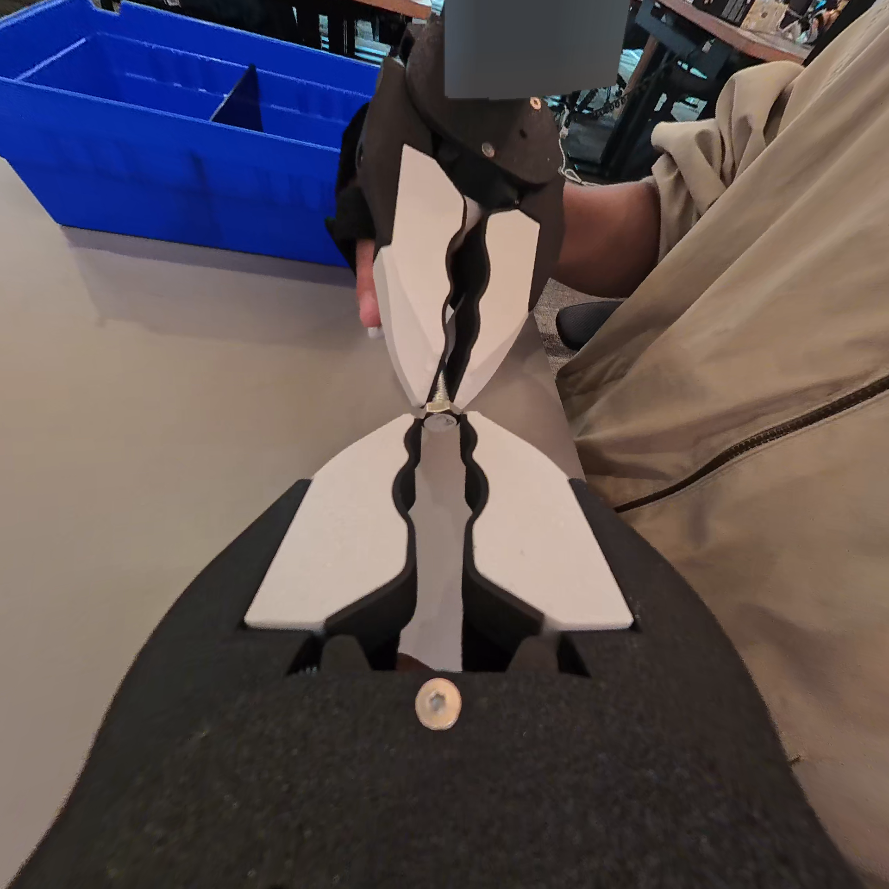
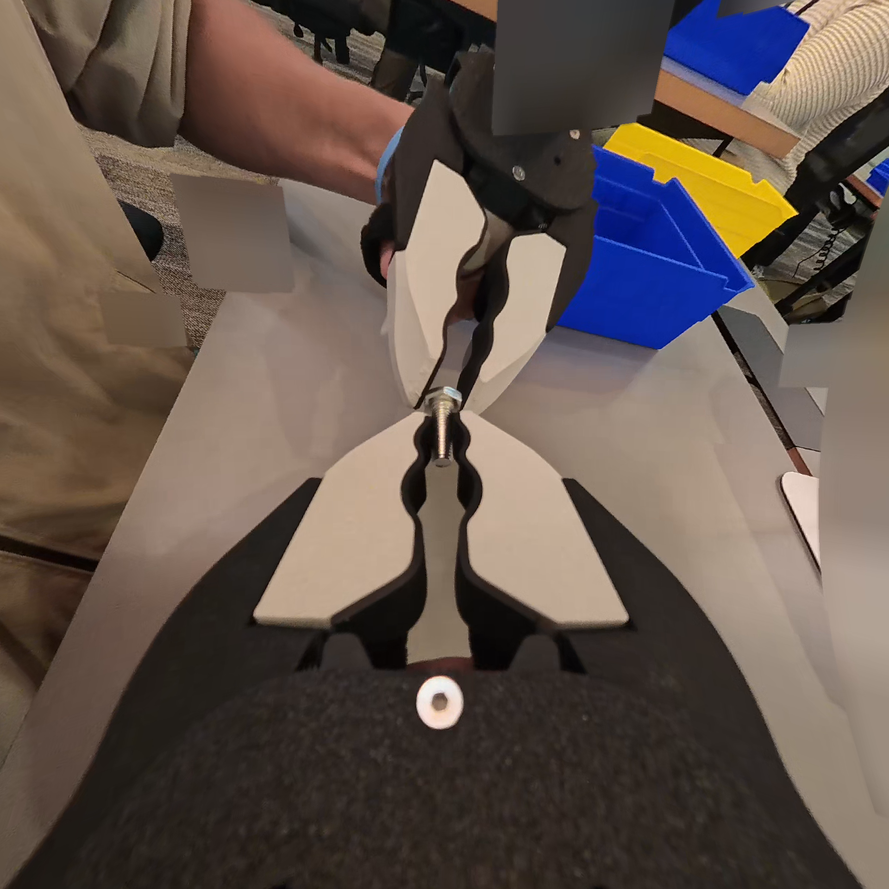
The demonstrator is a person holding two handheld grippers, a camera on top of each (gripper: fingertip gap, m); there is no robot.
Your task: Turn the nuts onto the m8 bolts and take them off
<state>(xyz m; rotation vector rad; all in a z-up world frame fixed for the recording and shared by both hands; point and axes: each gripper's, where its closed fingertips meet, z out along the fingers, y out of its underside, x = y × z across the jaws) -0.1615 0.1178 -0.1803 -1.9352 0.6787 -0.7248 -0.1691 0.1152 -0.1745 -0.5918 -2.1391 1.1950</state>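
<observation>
Above the desk point(image 2: 601, 433), clear of its surface and near the edge by the person, bolt point(image 2: 440, 440) and nut point(image 2: 445, 398) are held in mid-air between two opposed grippers. Left gripper point(image 1: 438, 423) is closed on the bolt's hex head end; its shank runs toward the right gripper point(image 2: 440, 428), whose fingers point(image 2: 365, 519) are closed around the thread. Coaxial hold likely keeps threads aligned for turning. Blue bin point(image 1: 168, 158) sits at the far desk edge.
</observation>
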